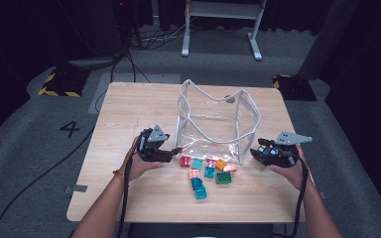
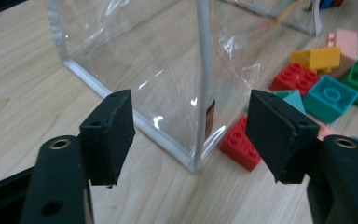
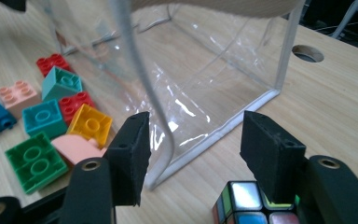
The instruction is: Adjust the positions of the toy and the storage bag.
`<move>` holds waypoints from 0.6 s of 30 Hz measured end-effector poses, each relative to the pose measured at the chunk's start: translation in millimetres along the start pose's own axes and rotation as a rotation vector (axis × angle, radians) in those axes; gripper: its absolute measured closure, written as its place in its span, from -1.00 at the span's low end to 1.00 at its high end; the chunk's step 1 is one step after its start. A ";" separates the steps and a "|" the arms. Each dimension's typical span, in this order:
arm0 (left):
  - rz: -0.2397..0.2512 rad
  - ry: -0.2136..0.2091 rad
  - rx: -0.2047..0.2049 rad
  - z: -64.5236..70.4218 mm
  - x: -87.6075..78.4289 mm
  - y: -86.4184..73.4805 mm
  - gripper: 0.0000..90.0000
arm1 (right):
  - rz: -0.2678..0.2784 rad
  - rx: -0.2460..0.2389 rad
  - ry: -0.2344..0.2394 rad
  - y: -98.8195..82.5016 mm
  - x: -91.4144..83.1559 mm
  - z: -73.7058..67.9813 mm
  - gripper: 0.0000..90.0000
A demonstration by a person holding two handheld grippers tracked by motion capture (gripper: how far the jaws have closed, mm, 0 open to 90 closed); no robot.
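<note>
While dark floor surrounds it, wooden table (image 1: pixel 129 104) — bearing bricks (image 1: pixel 206 173).

A light wooden bench (image 1: pixel 129 109) with rounded corners stands on grey carpet (image 1: pixel 39 148); a round hole (image 1: pixel 229 99) sits near its far edge. The surroundings are dark. Beyond the far edge, a white metal frame (image 1: pixel 218 15) stands among black cables (image 1: pixel 149 39). Yellow-and-black striped pads (image 1: pixel 59 82) lie off both far corners. A "4" (image 1: pixel 70 129) marks the floor left of the bench.
</note>
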State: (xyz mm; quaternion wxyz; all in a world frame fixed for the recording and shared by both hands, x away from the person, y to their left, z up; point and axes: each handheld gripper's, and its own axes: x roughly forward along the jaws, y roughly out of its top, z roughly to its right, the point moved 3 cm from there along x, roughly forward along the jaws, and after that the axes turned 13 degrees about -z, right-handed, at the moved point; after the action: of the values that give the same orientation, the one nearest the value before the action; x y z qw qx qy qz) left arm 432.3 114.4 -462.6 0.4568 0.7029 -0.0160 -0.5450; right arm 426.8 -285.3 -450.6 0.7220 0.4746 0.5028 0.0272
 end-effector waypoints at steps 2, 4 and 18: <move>0.020 -0.002 -0.011 -0.7 1.0 4.3 -0.09 | -0.003 -0.019 0.009 -0.8 -0.4 -3.7 -0.03; 0.042 -0.010 -0.017 -0.9 1.5 6.7 0.05 | -0.002 -0.034 0.023 0.1 0.1 -9.2 -0.02; 0.036 -0.064 0.066 0.9 2.7 14.1 0.92 | -0.004 -0.070 -0.002 13.3 20.1 -22.6 0.79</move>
State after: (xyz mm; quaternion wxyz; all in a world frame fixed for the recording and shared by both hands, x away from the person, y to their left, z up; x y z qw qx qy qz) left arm 439.4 104.2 -455.3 0.4424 0.6994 -0.0612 -0.5580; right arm 425.5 -252.8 -456.2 0.7388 0.4482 0.5015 0.0429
